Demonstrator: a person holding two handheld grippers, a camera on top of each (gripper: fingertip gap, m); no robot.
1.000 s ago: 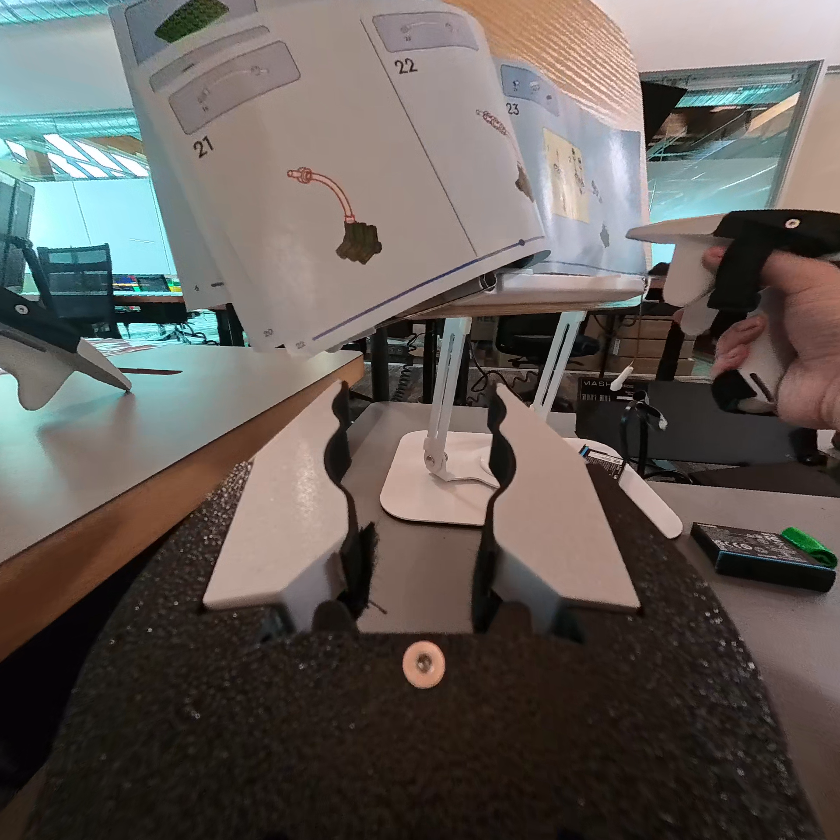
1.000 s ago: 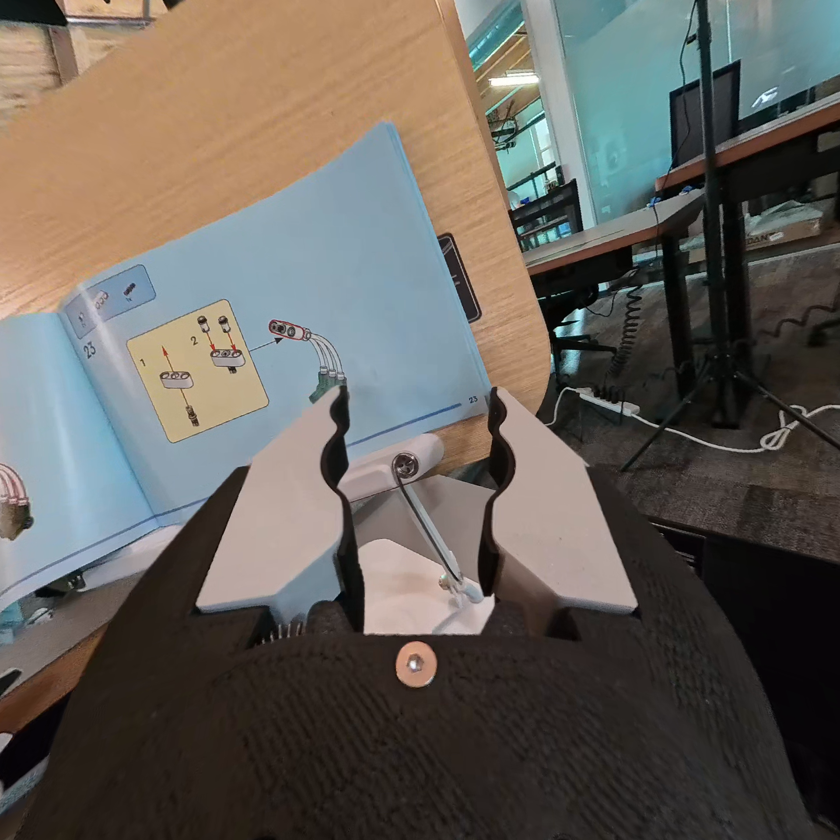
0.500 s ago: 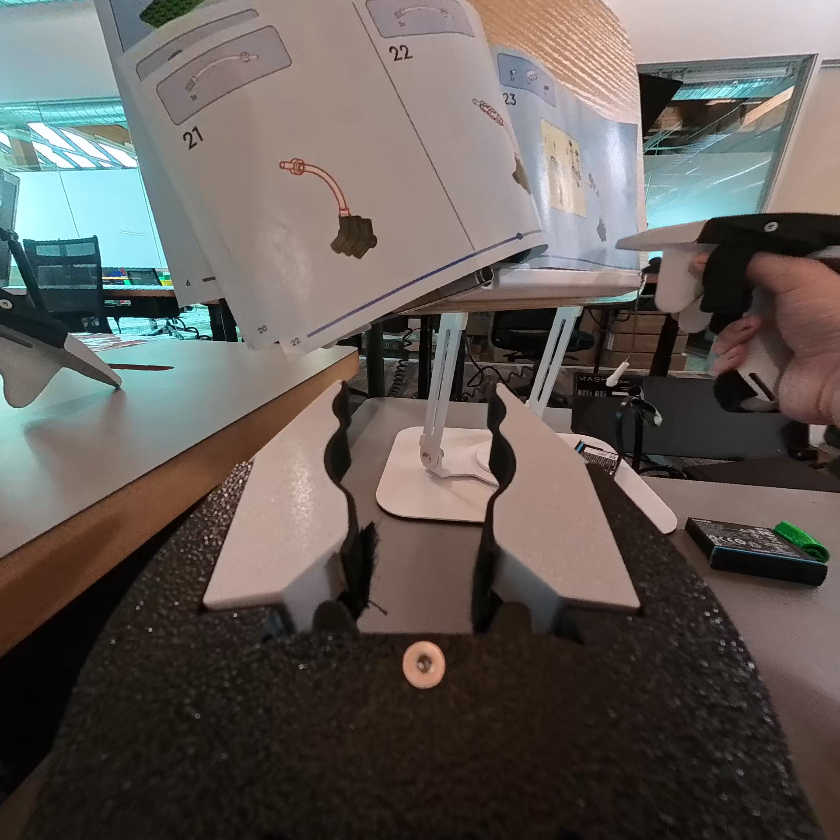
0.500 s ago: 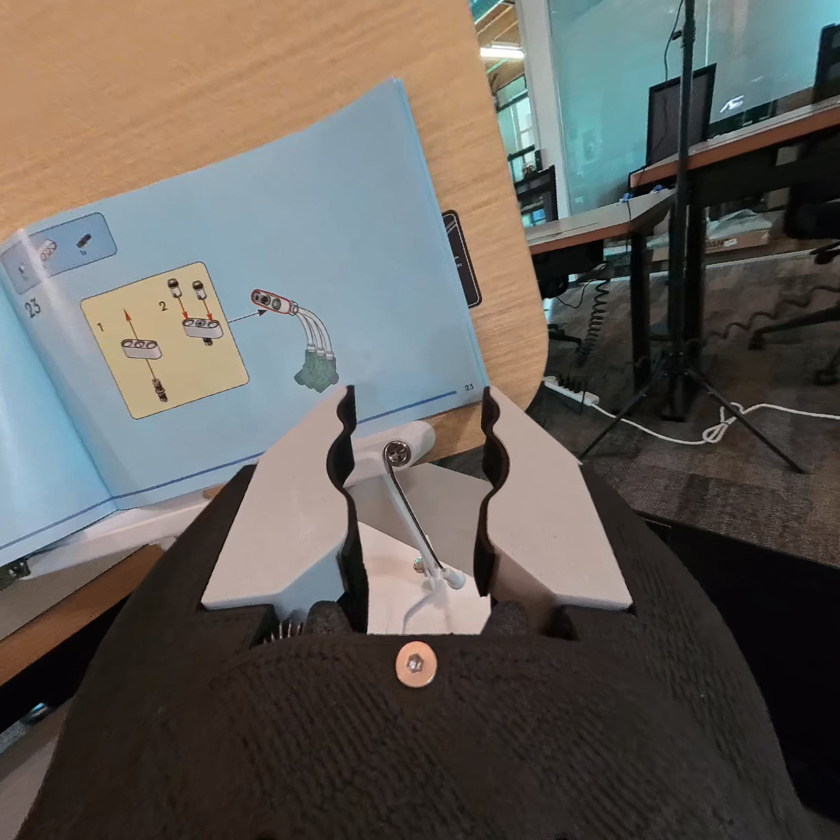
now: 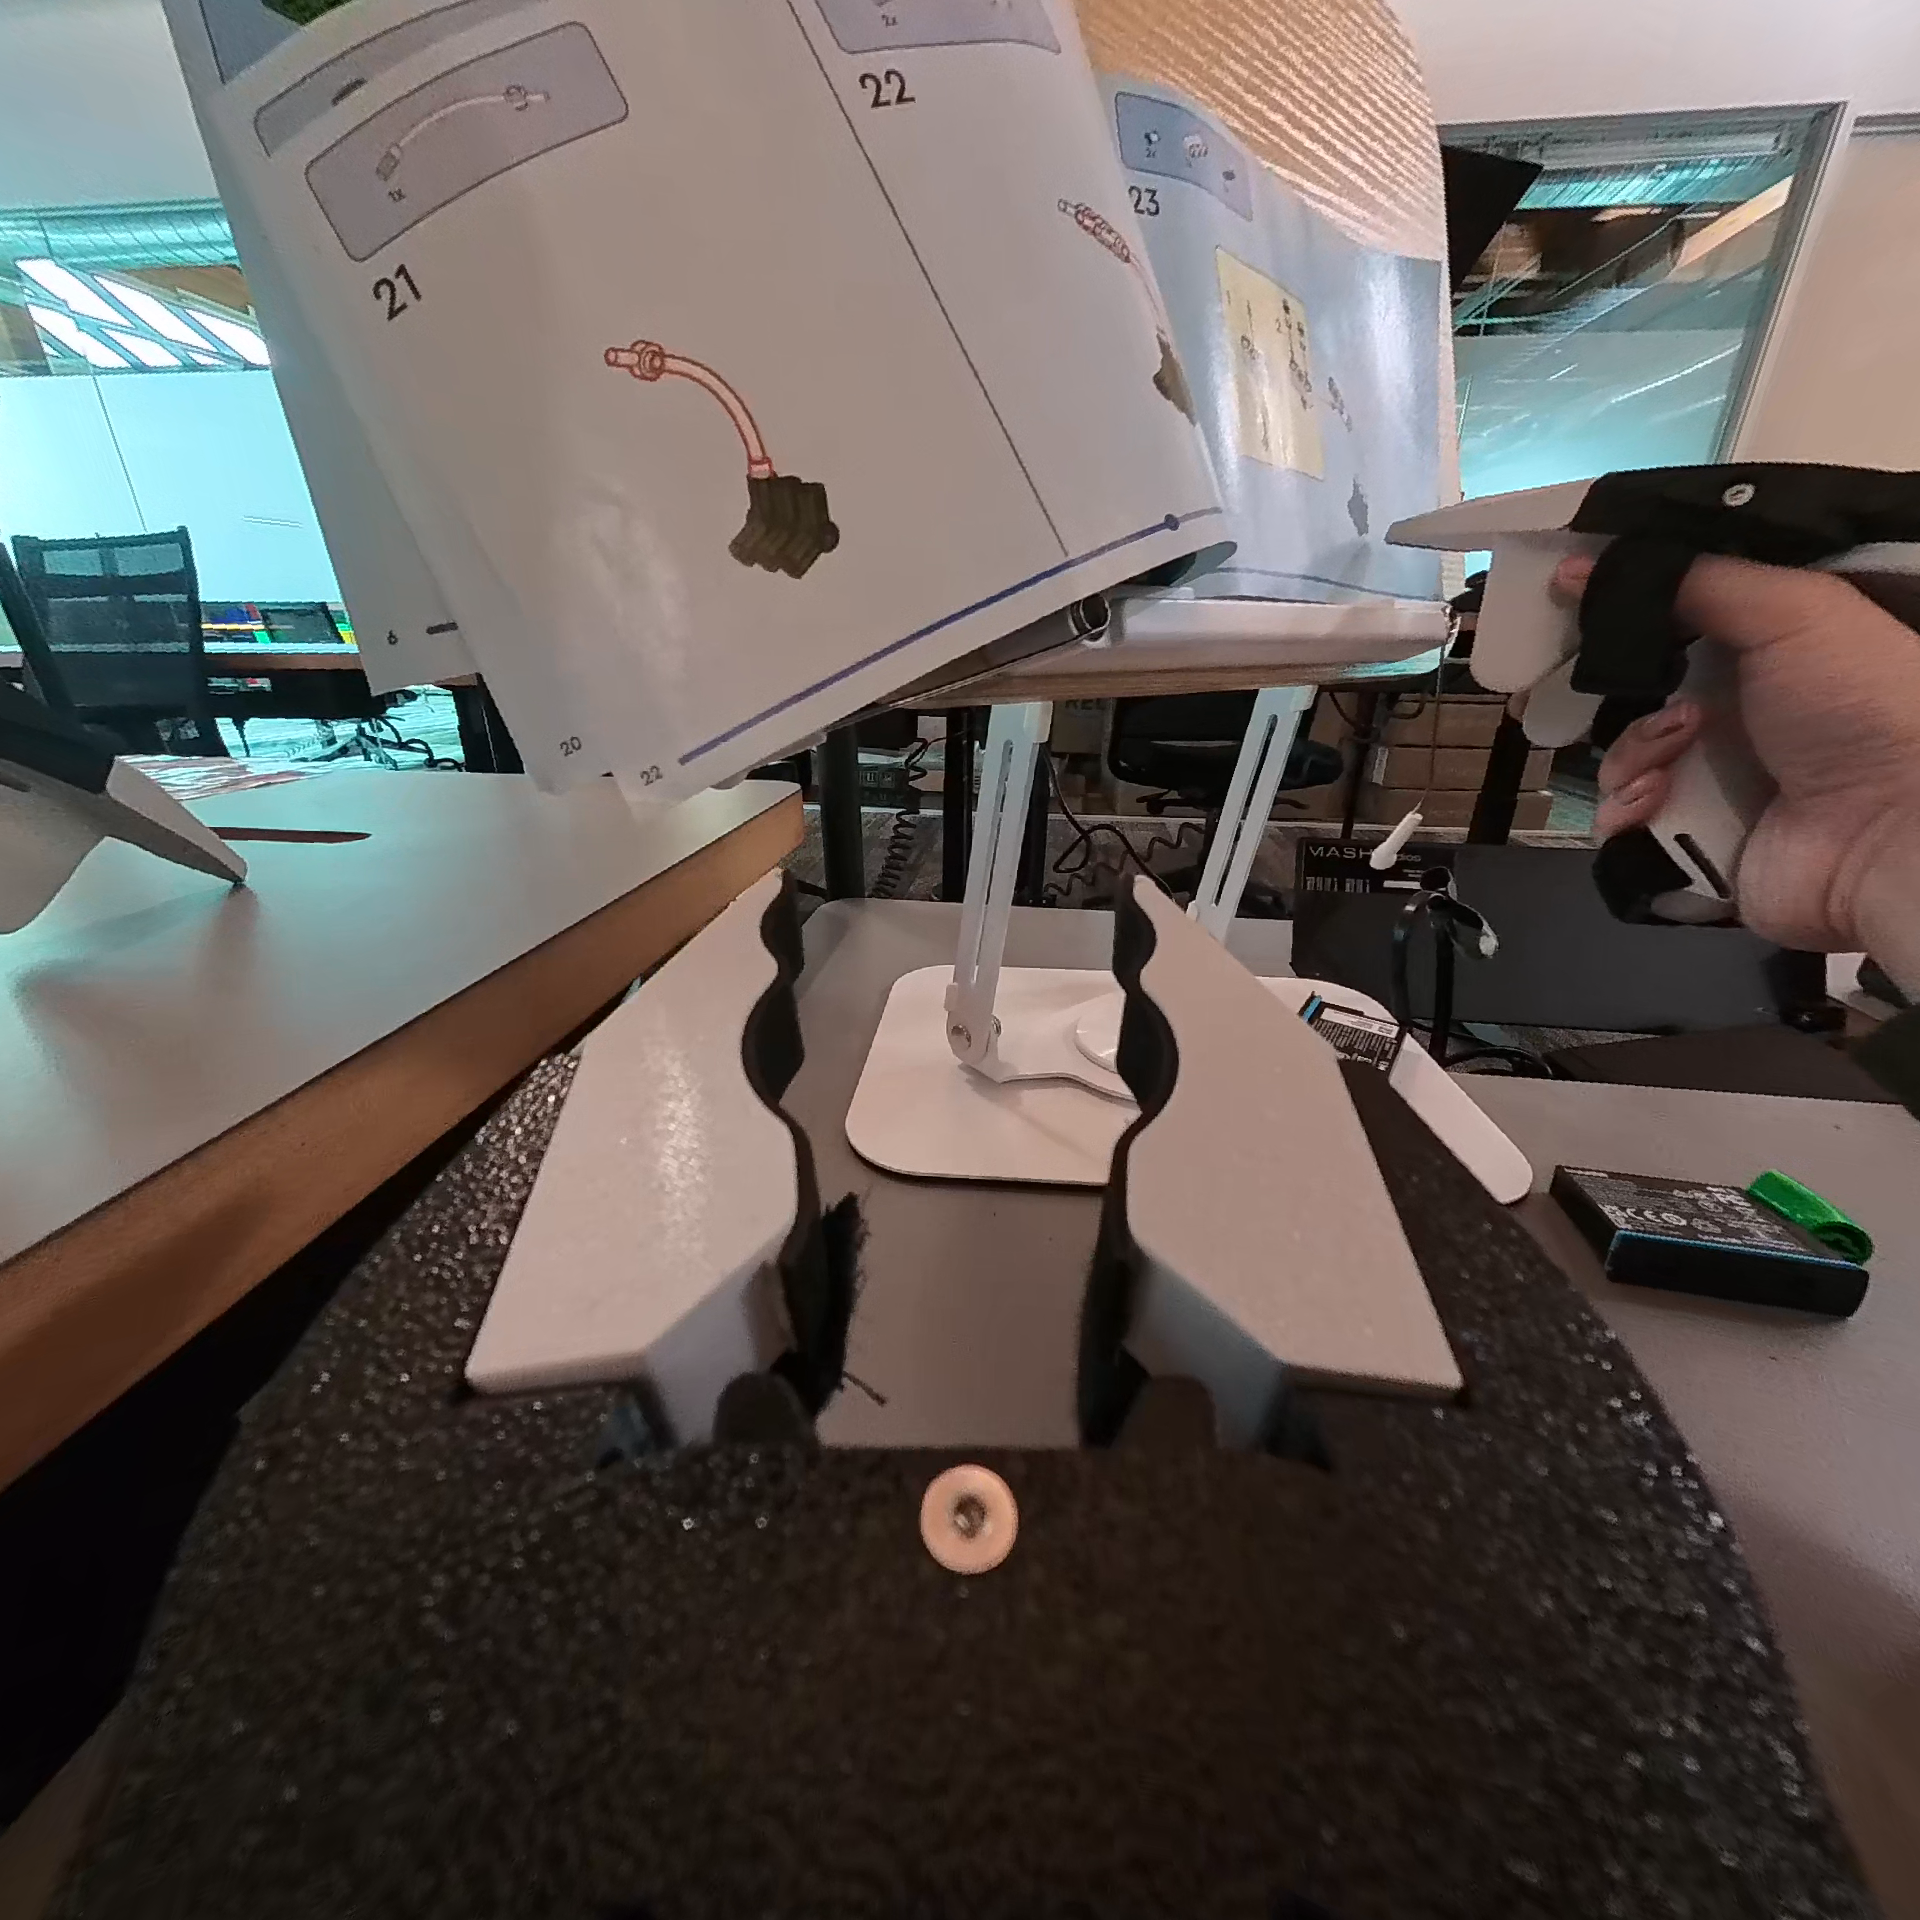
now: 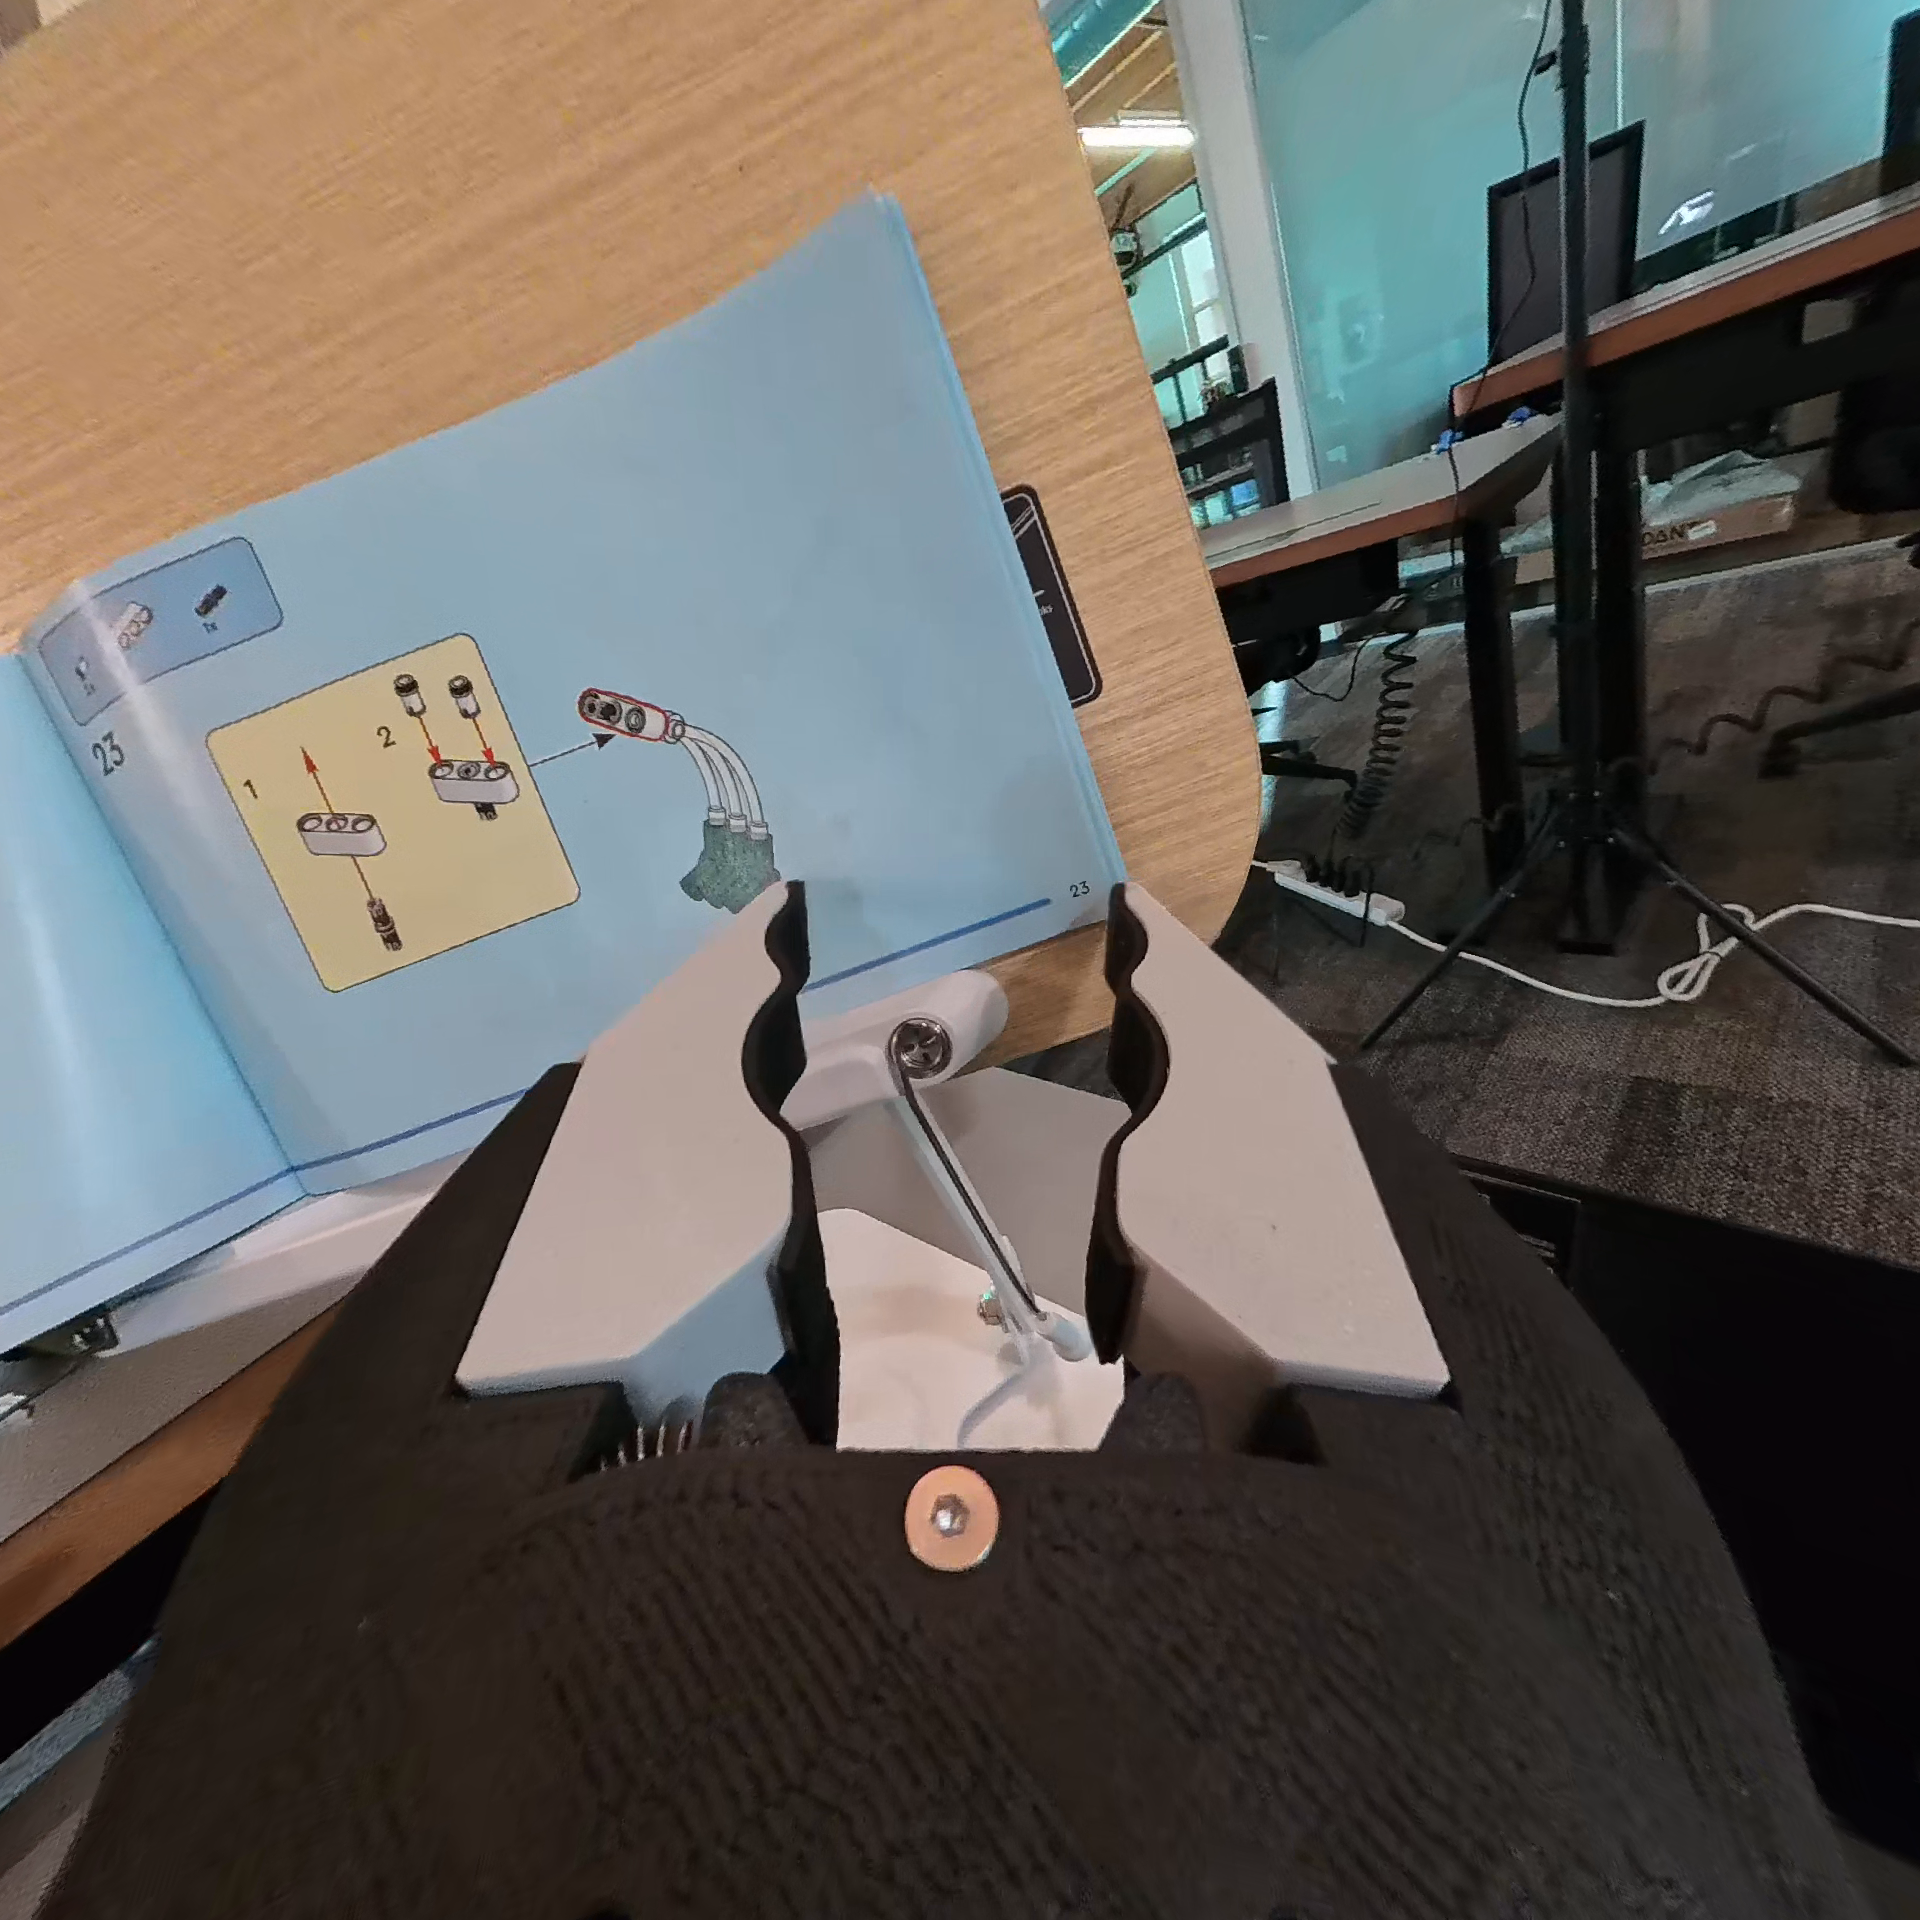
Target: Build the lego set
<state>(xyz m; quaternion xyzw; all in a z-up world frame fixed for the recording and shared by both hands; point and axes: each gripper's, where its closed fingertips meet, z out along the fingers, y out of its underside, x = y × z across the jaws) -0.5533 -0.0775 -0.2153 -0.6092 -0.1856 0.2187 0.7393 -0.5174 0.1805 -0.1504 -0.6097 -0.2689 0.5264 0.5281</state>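
Note:
An open instruction booklet [image 5: 727, 364] with light blue pages rests on a white stand [image 5: 997, 1049] backed by a wooden board [image 6: 520, 260]. It also shows in the right wrist view [image 6: 623, 727]. My left gripper [image 5: 956, 904] is open and empty, low over the grey table, pointing at the stand's base. My right gripper [image 6: 956, 904] is open and empty, pointing at the booklet's lower right corner and the stand's hinge [image 6: 925, 1039]. The right gripper also shows in the left wrist view [image 5: 1538, 582], held by a hand, beside the booklet's right edge. No lego pieces are in view.
A higher wood-edged table [image 5: 364, 966] lies to the left. A black battery with a green tab [image 5: 1714, 1236] lies on the grey table at the right. A tripod [image 6: 1579, 623], cables and desks stand on the carpet beyond the board.
The right gripper has shifted a little along the booklet's right page and its jaws look slightly wider. The left gripper has barely moved. Both stay open and empty.

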